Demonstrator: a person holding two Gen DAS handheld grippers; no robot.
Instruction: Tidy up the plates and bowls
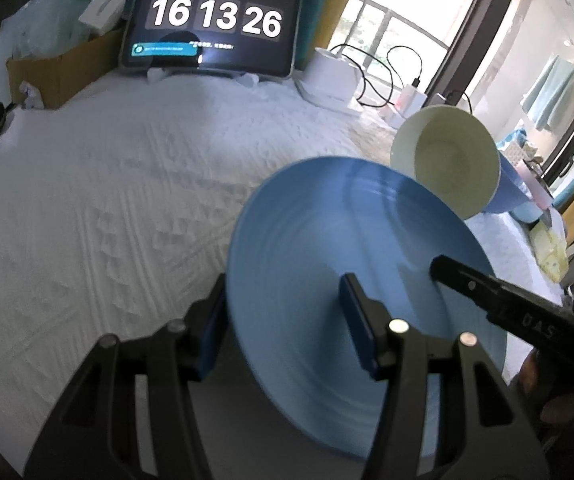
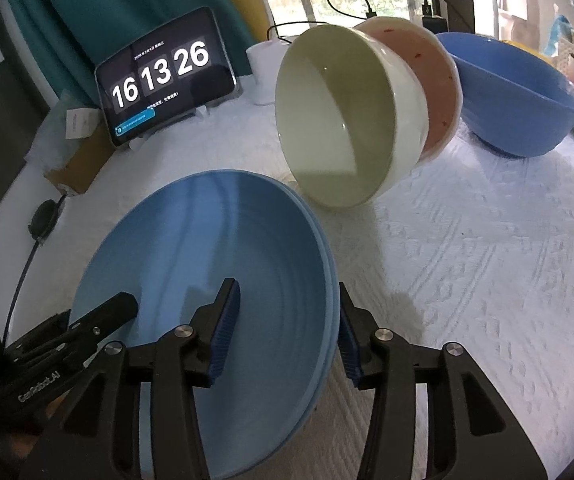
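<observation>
White bumpy cloth (image 2: pixel 467 260) covers the table, and a tablet clock (image 2: pixel 163 76) stands at the far side near a green curtain and a bright window. On the cloth lies a light blue plate (image 2: pixel 215 280), and both grippers reach over its rim. From the right wrist view, the right gripper (image 2: pixel 287 320) has one blue pad inside the plate and the other pad outside the rim at about 3 o'clock. Its fingers look half open around the rim, and whether the pads press on it cannot be told. The left gripper (image 1: pixel 283 320) sits on the rim at about 9 o'clock, one pad inside and one outside, also half open, and its squeeze cannot be told either. Past the plate, at about 1 o'clock, a cream bowl (image 2: pixel 339 116) lies tipped on its side with its mouth facing the plate. It is tucked into a pink bowl (image 2: pixel 443 92). Beside them at 2 o'clock stands a big blue bowl (image 2: pixel 519 92), the right way up.
</observation>
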